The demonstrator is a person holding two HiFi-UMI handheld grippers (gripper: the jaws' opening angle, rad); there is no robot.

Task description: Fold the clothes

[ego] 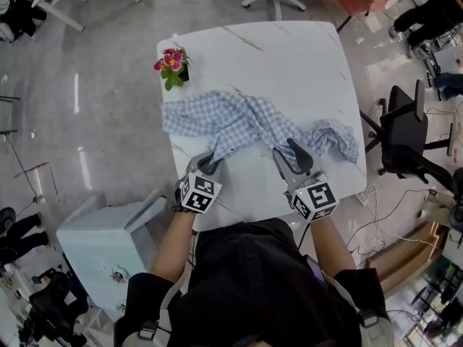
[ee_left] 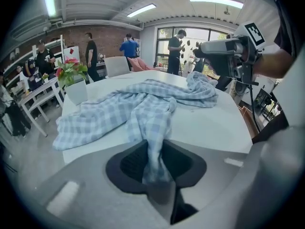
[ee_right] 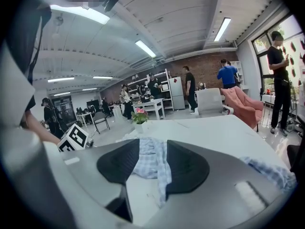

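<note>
the blue gingham garment lies crumpled across the middle of the white desk, running from centre left to centre right of the head view. the left tool is clamped on a bunched fold at the garment's near edge; this probably gives an anchor for pulling the cloth flat. the right tool has its jaws apart, with fabric between them but not pinched, and appears to be lining up a second hold. a potted flower stands near the cloth at the desk's upper left corner.
</note>
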